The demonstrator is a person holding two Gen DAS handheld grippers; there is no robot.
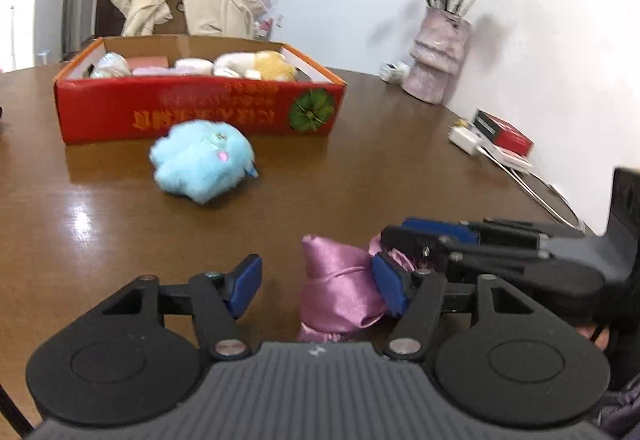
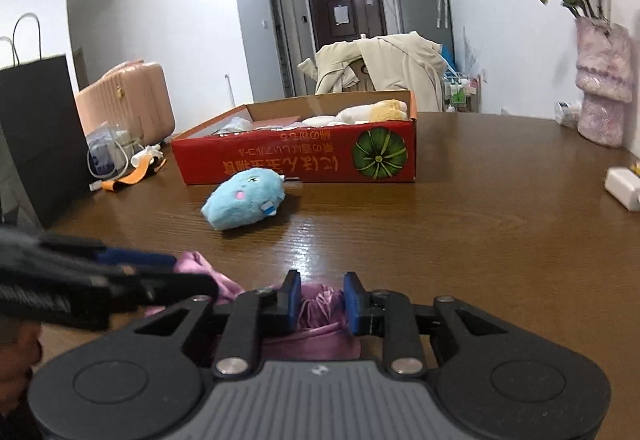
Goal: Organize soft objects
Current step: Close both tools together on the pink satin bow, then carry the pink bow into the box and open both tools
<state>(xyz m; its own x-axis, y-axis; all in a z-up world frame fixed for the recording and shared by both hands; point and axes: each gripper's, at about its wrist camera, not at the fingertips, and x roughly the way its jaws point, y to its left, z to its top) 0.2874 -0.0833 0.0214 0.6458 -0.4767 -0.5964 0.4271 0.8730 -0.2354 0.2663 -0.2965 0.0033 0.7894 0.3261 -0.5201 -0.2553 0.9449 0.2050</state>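
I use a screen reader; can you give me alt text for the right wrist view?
The right gripper pinches a pink satin pouch low over a brown table. Beyond lie a blue plush toy and a red box of soft toys.

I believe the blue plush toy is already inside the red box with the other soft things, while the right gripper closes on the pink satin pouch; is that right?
Not quite. The blue plush toy is not inside the red box; it lies on the table just in front of it, as the right wrist view shows. The rest holds: the right gripper is closing on the pink satin pouch.
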